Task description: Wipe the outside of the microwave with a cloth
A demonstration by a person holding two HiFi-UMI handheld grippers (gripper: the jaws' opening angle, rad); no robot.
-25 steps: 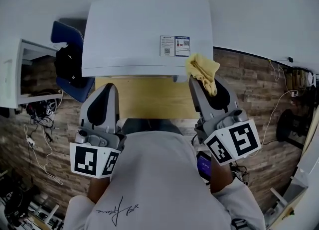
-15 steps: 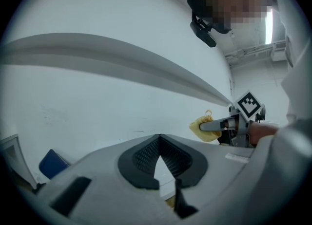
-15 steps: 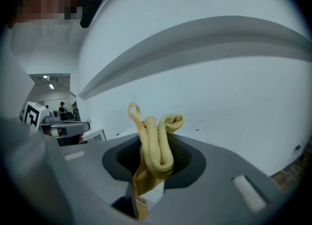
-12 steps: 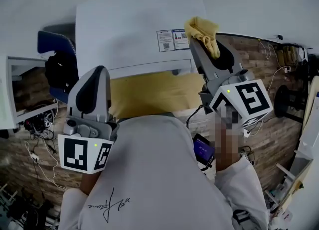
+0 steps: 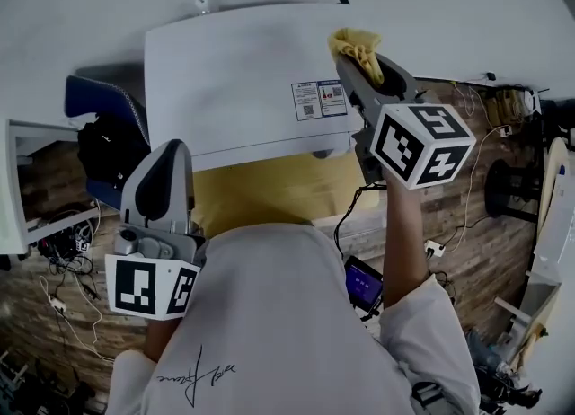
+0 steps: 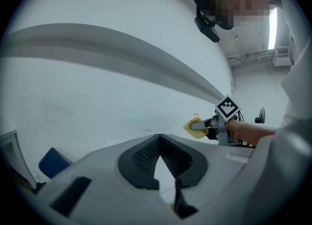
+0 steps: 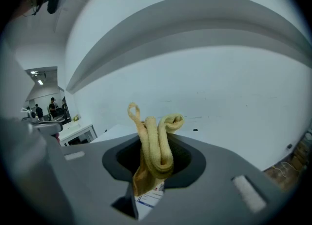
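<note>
The white microwave (image 5: pixel 235 76) fills the upper middle of the head view, its flat top toward me, with a printed label (image 5: pixel 320 101) near its right front corner. My right gripper (image 5: pixel 358 56) is shut on a bunched yellow cloth (image 5: pixel 357 47), held over the top's right edge. In the right gripper view the cloth (image 7: pixel 155 146) stands folded between the jaws, the label (image 7: pixel 148 199) below it. My left gripper (image 5: pixel 169 171) hangs low at the left, in front of the microwave, its jaws together with nothing held (image 6: pixel 160 160).
A yellow wooden tabletop (image 5: pixel 269 184) shows below the microwave's front. A blue chair (image 5: pixel 90 103) with a dark bag (image 5: pixel 110 148) stands at the left. A white cabinet (image 5: pixel 22 189) sits at the far left. Cables (image 5: pixel 67 292) lie on the wood-pattern floor.
My right gripper has risen and moved farther back with the cloth, from the microwave's front edge up over its top right. The left gripper has barely shifted.
</note>
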